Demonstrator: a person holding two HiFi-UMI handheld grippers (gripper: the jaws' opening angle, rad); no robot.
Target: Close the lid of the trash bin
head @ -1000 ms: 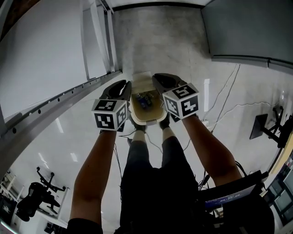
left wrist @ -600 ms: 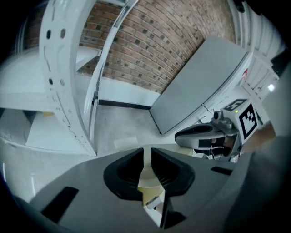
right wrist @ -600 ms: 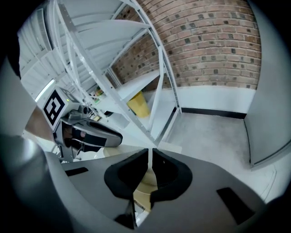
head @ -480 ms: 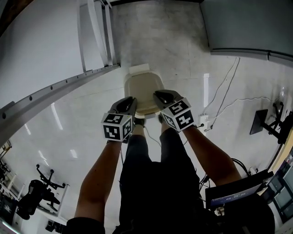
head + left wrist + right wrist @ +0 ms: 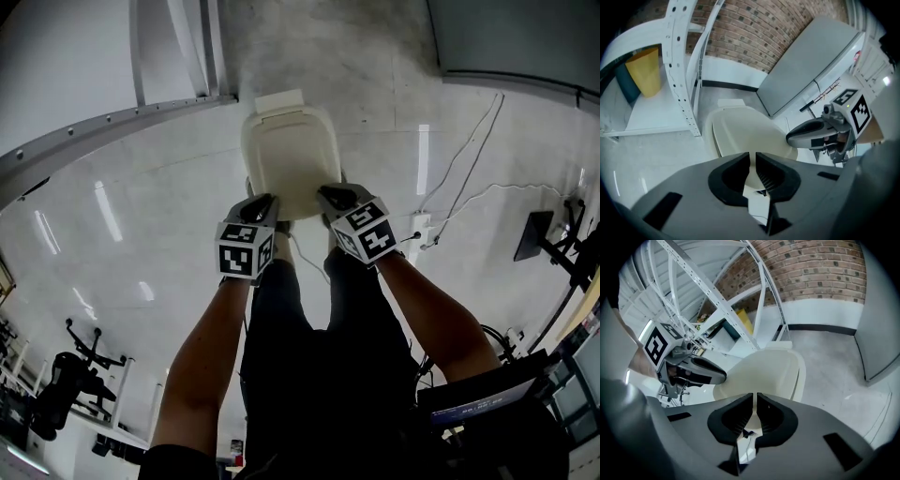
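Shelving rail far left, white and perforated, running along the edge of the glossy floor and well clear of my work.

Moving in, my left hand-held gripper hangs at the near edge of the trash bin lid. Its own view shows the jaws drawn together with only a sliver between them and nothing pinched. The cream surface simply shows through the slit.

Centre now: the lid lies flat and level, with nothing of the inside showing and the hinge block at the far end by the wall. I'd call that closed, or as good as (I can't see the seam all round, so I won't swear it's fully seated).

On to my right hand-held gripper, mirroring its partner at the same near edge. Its jaws are likewise pressed almost together and empty. Whether either tip actually touches the plastic, I can't tell from here.

Far right, cables trail across the floor, well apart.

My read: the main job looks done. All that's left is perhaps a confirming press, then lifting both tools clear.
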